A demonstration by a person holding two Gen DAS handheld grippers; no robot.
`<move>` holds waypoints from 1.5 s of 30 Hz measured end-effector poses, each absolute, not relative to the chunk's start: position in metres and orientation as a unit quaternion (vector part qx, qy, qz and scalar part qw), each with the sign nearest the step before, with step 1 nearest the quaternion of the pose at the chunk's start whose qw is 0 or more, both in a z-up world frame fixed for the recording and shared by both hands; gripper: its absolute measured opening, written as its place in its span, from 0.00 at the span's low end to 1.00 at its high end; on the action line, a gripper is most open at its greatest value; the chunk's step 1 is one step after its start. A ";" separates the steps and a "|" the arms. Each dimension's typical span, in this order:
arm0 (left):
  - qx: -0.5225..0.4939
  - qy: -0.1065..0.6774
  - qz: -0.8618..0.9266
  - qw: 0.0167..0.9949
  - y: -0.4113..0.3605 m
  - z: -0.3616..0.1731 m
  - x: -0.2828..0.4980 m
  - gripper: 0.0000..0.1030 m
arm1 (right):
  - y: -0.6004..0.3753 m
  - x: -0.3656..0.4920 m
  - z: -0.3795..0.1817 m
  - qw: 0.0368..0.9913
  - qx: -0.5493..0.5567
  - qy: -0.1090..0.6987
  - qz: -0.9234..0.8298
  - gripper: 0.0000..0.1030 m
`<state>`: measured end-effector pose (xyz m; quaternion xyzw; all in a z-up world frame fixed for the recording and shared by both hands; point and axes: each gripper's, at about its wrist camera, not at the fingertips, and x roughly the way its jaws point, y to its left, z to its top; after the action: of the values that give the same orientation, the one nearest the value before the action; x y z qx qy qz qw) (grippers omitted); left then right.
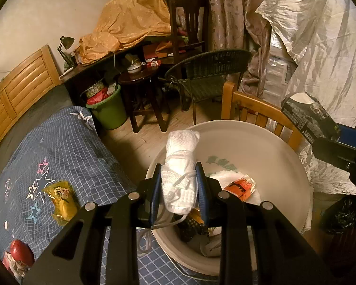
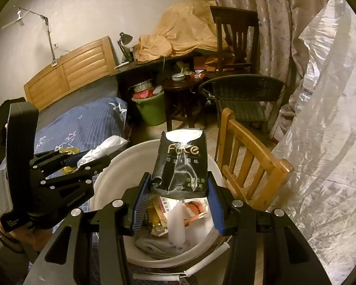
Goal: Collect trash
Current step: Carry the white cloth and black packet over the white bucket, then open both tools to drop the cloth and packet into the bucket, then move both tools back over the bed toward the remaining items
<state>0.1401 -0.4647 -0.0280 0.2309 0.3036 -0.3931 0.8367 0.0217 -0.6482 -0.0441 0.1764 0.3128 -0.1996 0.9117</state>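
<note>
While both claws hang over the white bucket (image 1: 284, 166), each already carries a piece of trash. The left claw (image 1: 179, 185) is pinched narrow on a rolled white cloth bundle (image 1: 181, 163) tied with its own string; it looks soft and light, likely to squash rather than slip, and the grip sits at its middle, which seems a sound place since the ends flop. The right claw (image 2: 178, 190) stands partly open, its blue pads pressed on the lower sides of a black tissue packet (image 2: 181, 163) with a torn white top; that crinkled film looks light, nearly empty and somewhat slippery, so holding it across the folded bottom appears safest. Wrappers and paper already lie in the bucket below. A yellow snack wrapper (image 1: 60, 200) and a red apple (image 1: 21, 251) remain on the blue bedspread (image 1: 66, 147).
</note>
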 end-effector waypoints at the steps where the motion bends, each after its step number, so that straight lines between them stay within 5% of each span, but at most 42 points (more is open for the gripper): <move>1: 0.231 0.304 -0.393 0.837 -0.465 -0.028 0.140 0.25 | -0.648 0.023 -0.044 0.912 0.176 0.313 -0.199 0.46; 11: 0.233 0.309 -0.392 0.835 -0.468 -0.032 0.141 0.27 | -0.651 0.031 -0.051 0.912 0.177 0.313 -0.196 0.46; 13: 0.234 0.310 -0.392 0.834 -0.470 -0.034 0.141 0.26 | -0.652 0.034 -0.054 0.912 0.180 0.313 -0.195 0.52; 15: 0.240 0.315 -0.391 0.831 -0.473 -0.038 0.142 0.49 | -0.654 0.037 -0.058 0.908 0.176 0.319 -0.206 0.73; 16: 0.240 0.316 -0.386 0.833 -0.473 -0.039 0.143 0.67 | -0.655 0.036 -0.059 0.907 0.177 0.317 -0.212 0.74; 32: 0.205 0.322 -0.364 0.850 -0.445 -0.041 0.149 0.67 | -0.648 0.020 -0.060 0.910 0.180 0.300 -0.223 0.73; 45: 0.115 0.266 -0.217 0.932 -0.268 -0.017 0.156 0.74 | -0.527 -0.014 -0.036 0.960 0.084 0.078 -0.255 0.85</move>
<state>0.1562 -0.2680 -0.0170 0.1153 0.2659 -0.2174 0.9321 -0.0143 -0.5269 -0.0363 0.0843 0.0779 -0.2551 0.9601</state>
